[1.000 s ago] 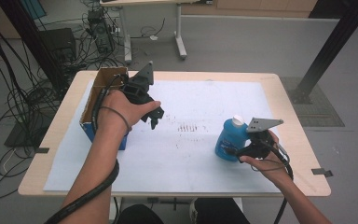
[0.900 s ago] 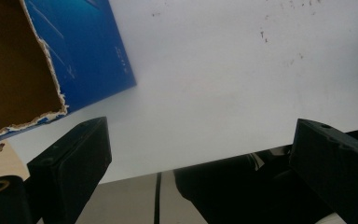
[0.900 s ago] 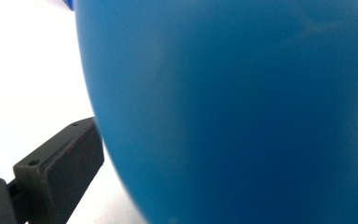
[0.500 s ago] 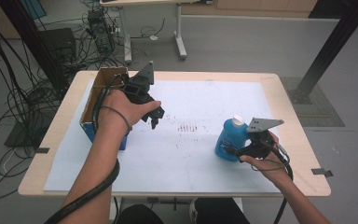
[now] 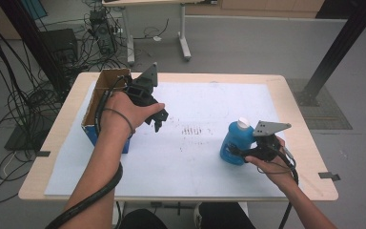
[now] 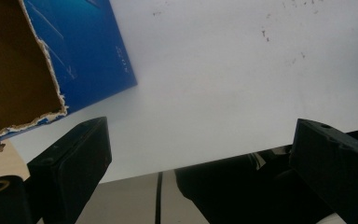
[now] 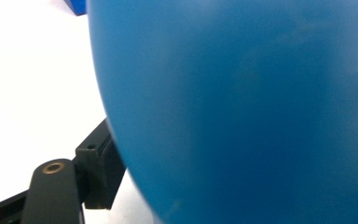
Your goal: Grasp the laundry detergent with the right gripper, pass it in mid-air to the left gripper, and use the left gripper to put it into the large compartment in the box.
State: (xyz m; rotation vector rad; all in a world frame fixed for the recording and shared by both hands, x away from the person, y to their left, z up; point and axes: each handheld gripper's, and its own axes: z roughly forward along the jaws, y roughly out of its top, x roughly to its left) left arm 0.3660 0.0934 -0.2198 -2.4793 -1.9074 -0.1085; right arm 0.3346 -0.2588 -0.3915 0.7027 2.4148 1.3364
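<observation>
Right gripper [image 5: 234,151] fingers closing on blue bottle [image 5: 234,141].

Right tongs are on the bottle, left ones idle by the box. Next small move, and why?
Probably lift the bottle straight up a little. The right tongs have just been closing, with the bottle between them, and one pad lies against its blue side. It stands upright on the white sheet, apart from the box. The left tongs are open and hold nothing.

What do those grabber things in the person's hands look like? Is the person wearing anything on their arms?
Both are black. The left gripper has chunky black fingers and a thick black cable. The right gripper carries a grey three-cornered plate on top. The arms have no sleeves; a thin dark band circles the left wrist.
</observation>
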